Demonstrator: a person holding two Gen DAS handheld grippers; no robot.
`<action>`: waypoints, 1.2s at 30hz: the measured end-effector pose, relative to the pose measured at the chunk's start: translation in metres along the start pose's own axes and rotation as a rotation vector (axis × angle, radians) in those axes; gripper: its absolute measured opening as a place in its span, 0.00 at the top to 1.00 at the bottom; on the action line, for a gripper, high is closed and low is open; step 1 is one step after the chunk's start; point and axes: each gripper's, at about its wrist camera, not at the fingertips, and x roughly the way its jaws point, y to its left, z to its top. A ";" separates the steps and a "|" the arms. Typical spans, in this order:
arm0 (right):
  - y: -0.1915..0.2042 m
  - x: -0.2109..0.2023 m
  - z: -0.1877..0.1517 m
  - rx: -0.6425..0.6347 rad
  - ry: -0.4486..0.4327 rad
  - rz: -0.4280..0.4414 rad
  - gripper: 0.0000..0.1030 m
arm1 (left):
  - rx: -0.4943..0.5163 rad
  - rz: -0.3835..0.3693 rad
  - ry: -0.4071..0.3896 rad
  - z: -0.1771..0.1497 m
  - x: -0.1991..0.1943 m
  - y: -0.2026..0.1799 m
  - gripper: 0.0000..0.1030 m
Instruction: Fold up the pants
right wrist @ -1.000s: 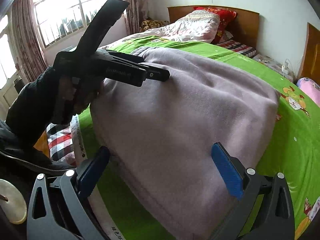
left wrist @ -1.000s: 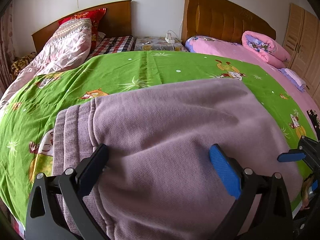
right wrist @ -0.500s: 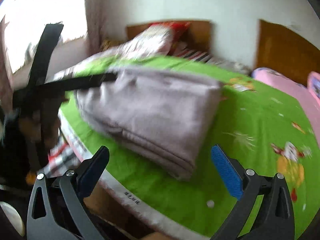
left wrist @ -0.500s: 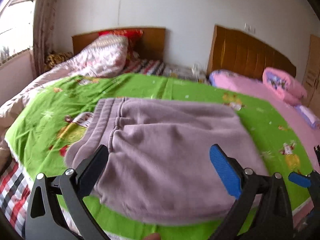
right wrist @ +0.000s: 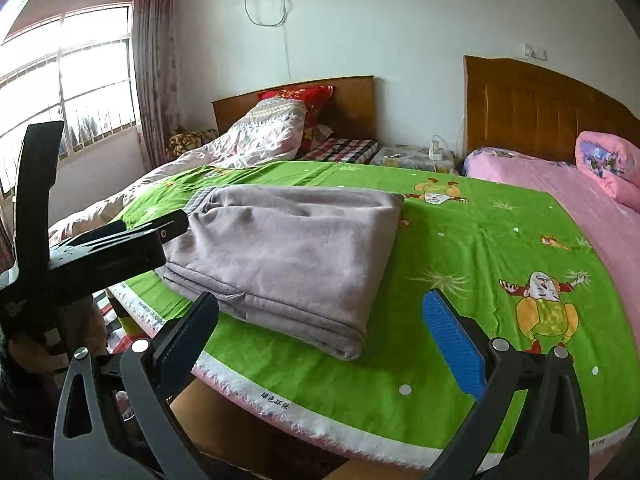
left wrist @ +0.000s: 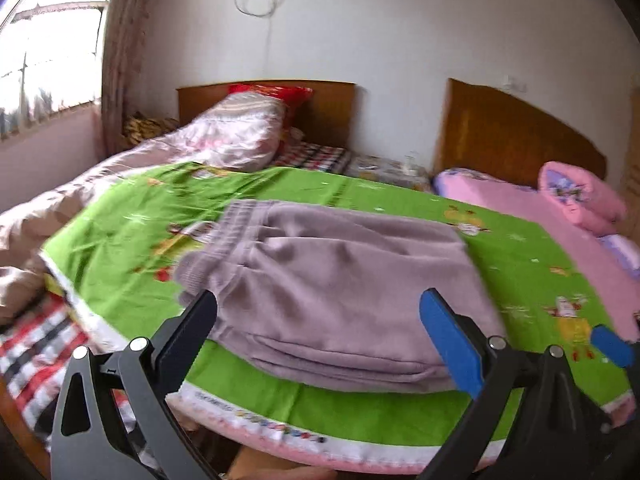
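Right wrist view: folded mauve fleece pants (right wrist: 288,252) lie on a green cartoon-print bedsheet (right wrist: 460,264) near its front edge. Right gripper (right wrist: 320,332) and left gripper (left wrist: 318,334) both gape, empty. Behind stand wooden headboards (right wrist: 540,108).

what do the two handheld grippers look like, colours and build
Both match: the left gripper and right gripper each have dark grey, triangular cut-out finger frames with silver rivets, one finger padded black, the other ribbed blue. In the right wrist view the left gripper's body is black with a tall upright handle, a dark sleeve beside it.
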 end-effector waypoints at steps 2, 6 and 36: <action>0.001 -0.001 -0.003 -0.003 0.004 0.005 0.04 | -0.008 -0.001 0.011 -0.002 0.001 0.002 0.02; 0.005 0.002 -0.006 -0.010 0.020 0.009 0.04 | 0.004 0.009 0.043 -0.008 0.007 0.004 0.02; 0.005 0.005 -0.009 -0.016 0.040 -0.003 0.04 | 0.028 -0.003 0.057 -0.013 0.010 0.002 0.02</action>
